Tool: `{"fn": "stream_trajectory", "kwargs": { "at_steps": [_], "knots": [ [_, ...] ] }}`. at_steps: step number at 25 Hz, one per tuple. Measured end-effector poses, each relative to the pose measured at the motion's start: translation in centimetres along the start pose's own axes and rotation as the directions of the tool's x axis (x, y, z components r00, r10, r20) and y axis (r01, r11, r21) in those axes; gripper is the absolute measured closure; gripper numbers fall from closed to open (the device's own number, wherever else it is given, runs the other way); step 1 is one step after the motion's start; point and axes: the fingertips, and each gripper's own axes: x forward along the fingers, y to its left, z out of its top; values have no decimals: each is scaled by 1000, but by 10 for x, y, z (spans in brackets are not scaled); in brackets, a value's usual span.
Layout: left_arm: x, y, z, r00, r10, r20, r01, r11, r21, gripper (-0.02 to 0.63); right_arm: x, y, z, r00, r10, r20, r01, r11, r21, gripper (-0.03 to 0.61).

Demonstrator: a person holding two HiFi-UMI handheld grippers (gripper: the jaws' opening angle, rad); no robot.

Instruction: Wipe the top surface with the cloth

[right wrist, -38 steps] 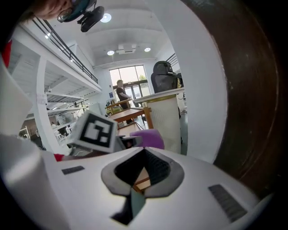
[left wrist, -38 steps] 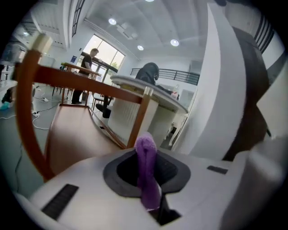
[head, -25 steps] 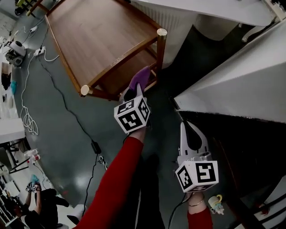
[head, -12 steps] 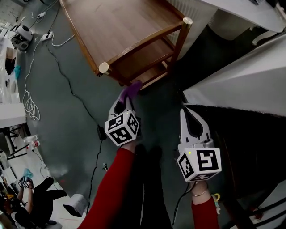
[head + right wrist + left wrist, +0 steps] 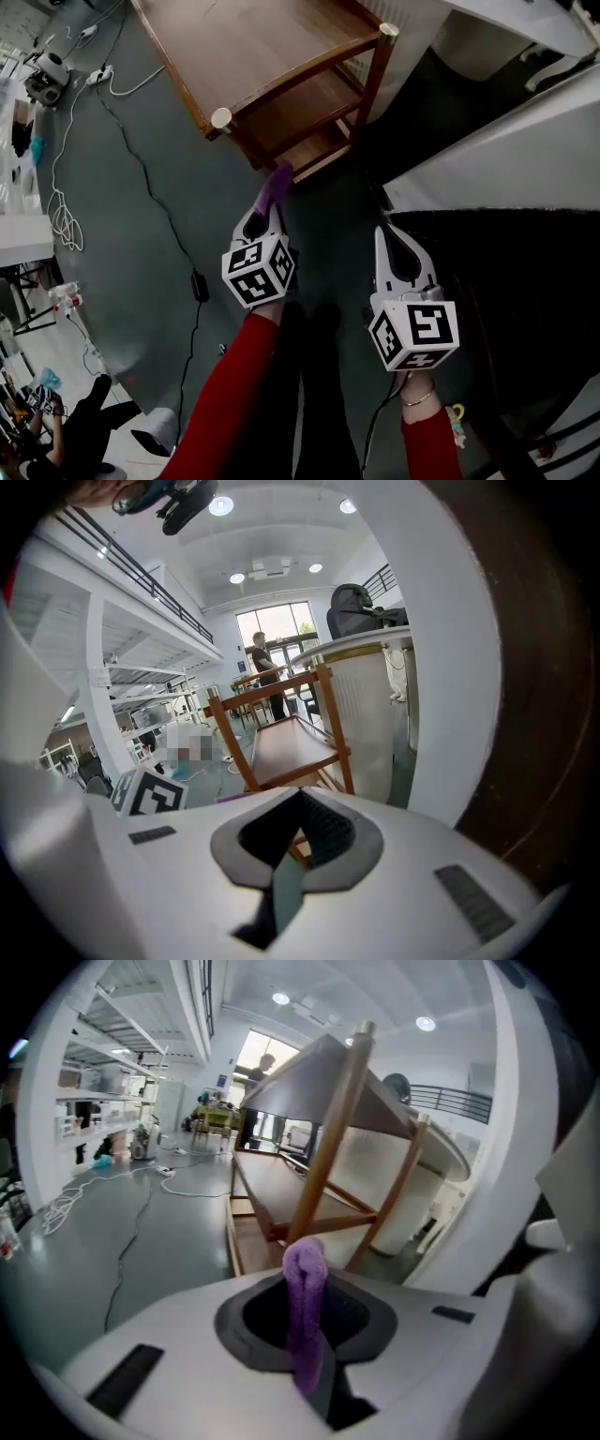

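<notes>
The purple cloth (image 5: pixel 277 185) sticks out of my left gripper (image 5: pixel 266 208), which is shut on it. In the left gripper view the cloth (image 5: pixel 305 1283) stands folded between the jaws. The wooden shelf unit (image 5: pixel 281 80) is just beyond the cloth, with its top surface (image 5: pixel 246 36) bare; the cloth hangs in the air below the near corner post (image 5: pixel 221 118), apart from the wood. The left gripper view looks up along that unit's legs (image 5: pixel 330 1138). My right gripper (image 5: pixel 386 236) hovers over the floor to the right, shut and holding nothing. Its view shows the shelf unit (image 5: pixel 286 744) ahead.
Cables (image 5: pixel 131 178) and a power brick (image 5: pixel 200 286) lie on the grey floor at left. A white counter (image 5: pixel 506 159) with a dark space under it fills the right side. A white desk (image 5: pixel 21 246) stands at far left, and a person (image 5: pixel 70 427) crouches at bottom left.
My left gripper with the cloth has drawn back from the shelf unit's lower frame toward me. The right gripper has hardly shifted.
</notes>
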Motion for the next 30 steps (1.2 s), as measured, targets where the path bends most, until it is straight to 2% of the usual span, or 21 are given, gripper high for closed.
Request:
{"fn": "stream_trajectory", "kwargs": {
  "at_steps": [2, 5, 9, 11, 14, 17, 20, 25, 28, 30],
  "knots": [
    [2, -32, -10, 993, -115, -21, 116, 991, 66, 563, 2, -8, -9, 1000, -16, -8, 16, 1000, -1, 567],
    [33, -86, -24, 962, -272, -13, 272, 954, 125, 563, 12, -32, -23, 999, -32, 15, 33, 999, -35, 568],
    [103, -141, -46, 922, -386, 21, 375, 908, 188, 563, 39, -71, -62, 997, -50, 64, 55, 995, -78, 567],
    [143, -149, -49, 920, -390, 42, 375, 905, 201, 563, 60, -83, -80, 995, -44, 91, 53, 993, -105, 568],
    [196, -150, -51, 929, -363, 73, 341, 916, 209, 563, 91, -100, -98, 990, -24, 142, 42, 991, -126, 567],
    [226, -144, -68, 935, -342, 97, 315, 923, 220, 563, 110, -114, -118, 985, -1, 172, 24, 991, -134, 567],
    [245, -135, -79, 939, -327, 107, 298, 928, 224, 563, 120, -125, -124, 981, 15, 196, 11, 991, -132, 567],
    [266, -104, -103, 958, -273, 86, 244, 937, 252, 563, 139, -132, -125, 981, 38, 192, -1, 982, -188, 568],
    [253, -73, -119, 959, -272, 76, 246, 938, 246, 563, 143, -123, -114, 979, 59, 196, -17, 978, -209, 568],
    [236, -42, -130, 967, -246, 69, 226, 949, 219, 563, 144, -114, -105, 978, 76, 194, -32, 975, -220, 567]
  ]
}}
